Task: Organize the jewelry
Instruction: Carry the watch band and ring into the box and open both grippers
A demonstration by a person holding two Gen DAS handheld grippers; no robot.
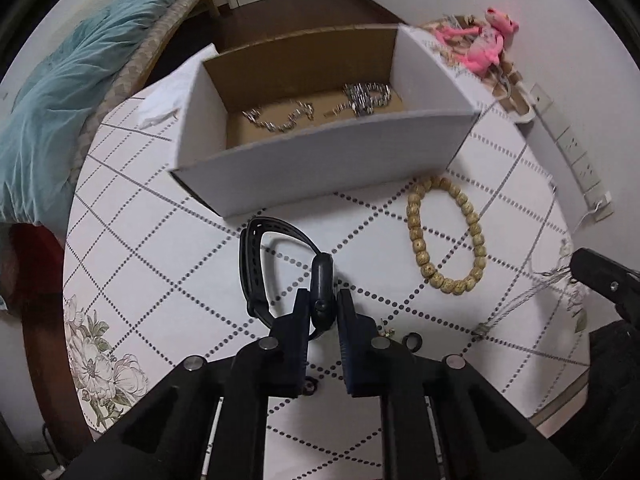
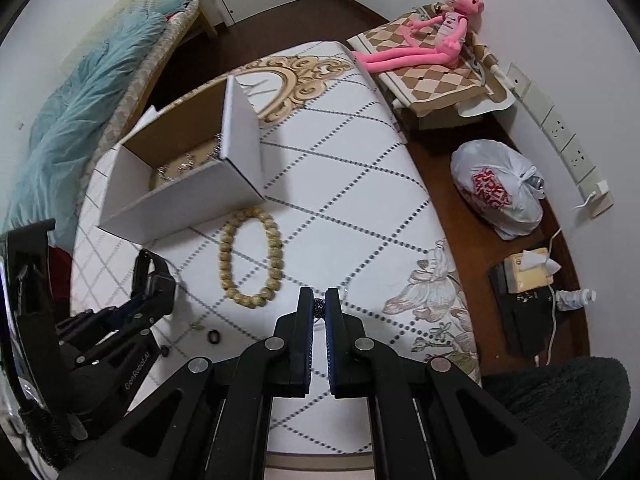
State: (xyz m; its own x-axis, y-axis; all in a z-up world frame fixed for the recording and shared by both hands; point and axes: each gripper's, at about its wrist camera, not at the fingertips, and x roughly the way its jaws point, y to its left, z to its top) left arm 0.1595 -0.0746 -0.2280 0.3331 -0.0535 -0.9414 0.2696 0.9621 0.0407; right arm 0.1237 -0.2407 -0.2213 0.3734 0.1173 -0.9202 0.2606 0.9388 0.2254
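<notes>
**Watch and chain both gripped, box not yet reached**

We had the left hand-held gripper (image 1: 323,308) clamped on the black smartwatch (image 1: 322,288), its strap looping out toward the cardboard box (image 1: 320,160) at the tabletop's (image 1: 160,240) far left edge. The right hand-held gripper (image 2: 319,306) pinched a thin silver chain (image 1: 516,304) near the front edge. The wooden bead bracelet (image 2: 250,256) lay between them. We judged the narrow hold on the watch's rounded case could slip, and the trailing chain could snag.
</notes>
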